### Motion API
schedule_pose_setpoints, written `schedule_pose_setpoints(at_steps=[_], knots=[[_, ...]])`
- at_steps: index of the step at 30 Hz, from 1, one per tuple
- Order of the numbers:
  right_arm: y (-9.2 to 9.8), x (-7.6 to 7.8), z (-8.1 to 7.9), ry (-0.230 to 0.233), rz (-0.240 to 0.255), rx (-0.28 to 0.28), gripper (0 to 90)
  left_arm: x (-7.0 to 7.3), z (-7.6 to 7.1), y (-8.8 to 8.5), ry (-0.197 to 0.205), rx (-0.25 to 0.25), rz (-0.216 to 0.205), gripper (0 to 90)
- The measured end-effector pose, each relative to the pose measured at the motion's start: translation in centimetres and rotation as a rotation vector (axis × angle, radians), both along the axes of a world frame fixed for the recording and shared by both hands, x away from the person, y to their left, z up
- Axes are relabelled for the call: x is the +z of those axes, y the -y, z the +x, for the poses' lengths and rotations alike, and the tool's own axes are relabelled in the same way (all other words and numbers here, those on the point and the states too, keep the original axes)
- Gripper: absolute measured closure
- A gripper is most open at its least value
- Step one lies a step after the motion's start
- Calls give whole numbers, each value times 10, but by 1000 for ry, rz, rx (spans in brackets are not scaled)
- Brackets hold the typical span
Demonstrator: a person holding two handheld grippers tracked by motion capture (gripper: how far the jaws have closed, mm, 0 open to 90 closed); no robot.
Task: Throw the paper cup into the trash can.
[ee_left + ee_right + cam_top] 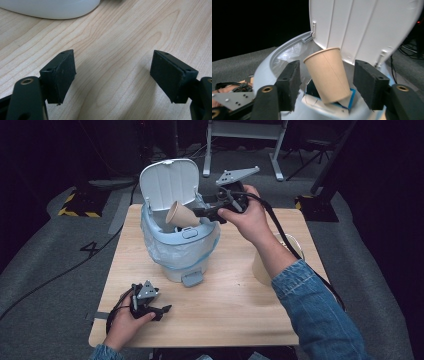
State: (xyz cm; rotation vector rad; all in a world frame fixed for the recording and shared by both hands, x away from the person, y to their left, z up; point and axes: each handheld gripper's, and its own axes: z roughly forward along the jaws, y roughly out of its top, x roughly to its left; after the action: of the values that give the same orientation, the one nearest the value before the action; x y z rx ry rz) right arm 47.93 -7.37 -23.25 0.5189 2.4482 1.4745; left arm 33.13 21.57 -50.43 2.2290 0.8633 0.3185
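We start with the wooden table [235, 310], which takes up the middle of the high view. On it, left of centre, stands a small white pedal bin [177, 250] lined with a clear plastic bag, its lid [169, 182] tipped up and back toward the top of the frame. A brown paper cup [181, 215] sits in the bin's mouth, tilted, rim toward the lid; in the right gripper view the cup [329, 75] leans among other discarded bits, base down, at the centre of the frame.

We judge the work nearly done: the cup is already inside the bin and free of the jaws. What is left, as far as we can tell, is drawing the hand away and shutting the lid.

The right gripper [202, 213] hangs just right of the bin's opening, its jaws spread wide on either side of the cup without touching it, holding nothing.

The left gripper [162, 310] rests at the lower left of the table, well apart from the bin, jaws wide and empty over bare wood.
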Motion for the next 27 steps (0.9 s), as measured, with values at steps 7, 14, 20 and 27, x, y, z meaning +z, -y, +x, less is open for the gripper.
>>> schedule_pose_setpoints(at_steps=[7,14,20,27], knots=[[28,23,-28,47,-45,-19,408,0,0,0,2,1,0,211],[52,38,-56,74,-92,-56,388,0,0,-2,8,27,-7,269],[91,42,-72,84,-107,-92,377,1,0,-4,12,38,-16,307],[140,39,-81,68,-80,-156,354,1,0,-5,14,41,-14,321]])
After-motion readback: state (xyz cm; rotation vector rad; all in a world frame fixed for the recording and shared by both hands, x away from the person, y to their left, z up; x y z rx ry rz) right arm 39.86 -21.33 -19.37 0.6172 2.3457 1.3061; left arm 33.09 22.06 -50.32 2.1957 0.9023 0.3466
